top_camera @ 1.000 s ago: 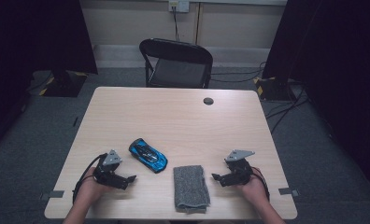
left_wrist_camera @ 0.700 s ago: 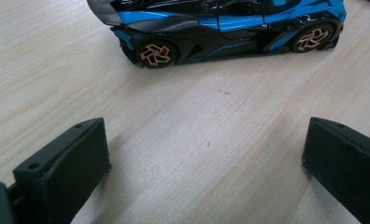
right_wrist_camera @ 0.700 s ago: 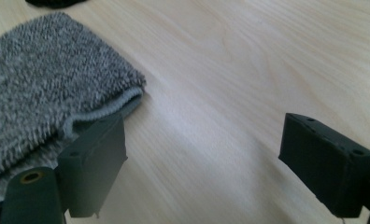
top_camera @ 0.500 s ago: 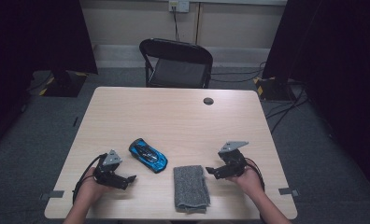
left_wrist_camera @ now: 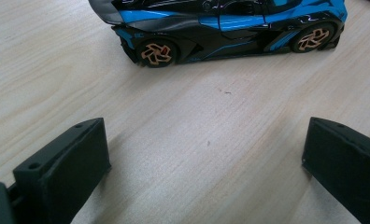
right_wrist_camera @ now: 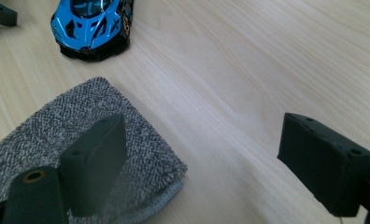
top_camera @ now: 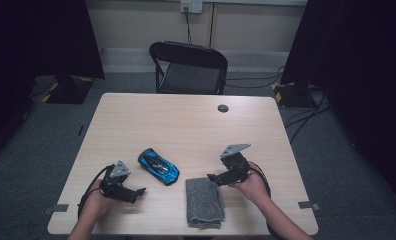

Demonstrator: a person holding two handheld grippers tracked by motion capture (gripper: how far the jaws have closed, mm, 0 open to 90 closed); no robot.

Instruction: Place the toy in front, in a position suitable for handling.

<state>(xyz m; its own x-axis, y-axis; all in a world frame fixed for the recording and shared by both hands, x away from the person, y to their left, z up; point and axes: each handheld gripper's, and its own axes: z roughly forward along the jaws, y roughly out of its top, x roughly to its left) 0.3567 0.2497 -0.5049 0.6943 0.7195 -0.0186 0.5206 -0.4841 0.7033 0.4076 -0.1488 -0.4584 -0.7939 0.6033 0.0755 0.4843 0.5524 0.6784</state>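
The folded grey cloth [top_camera: 204, 201] is lain flat near the table's [top_camera: 186, 125] front edge; the right gripper [top_camera: 212, 177], jaws spread, is positioned over its corner, seemingly for a pick-up. The left gripper [top_camera: 142, 190] is held open beside the blue toy car [top_camera: 158, 166].

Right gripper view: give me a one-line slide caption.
Open right gripper poised over the far corner of the folded grey cloth, one jaw above it, blue toy car beyond.

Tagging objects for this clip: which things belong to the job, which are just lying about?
In the job:
- grey folded cloth, right gripper open over its corner
- blue toy car, left gripper open beside it

Lying about:
- black disc on the table
- folding chair
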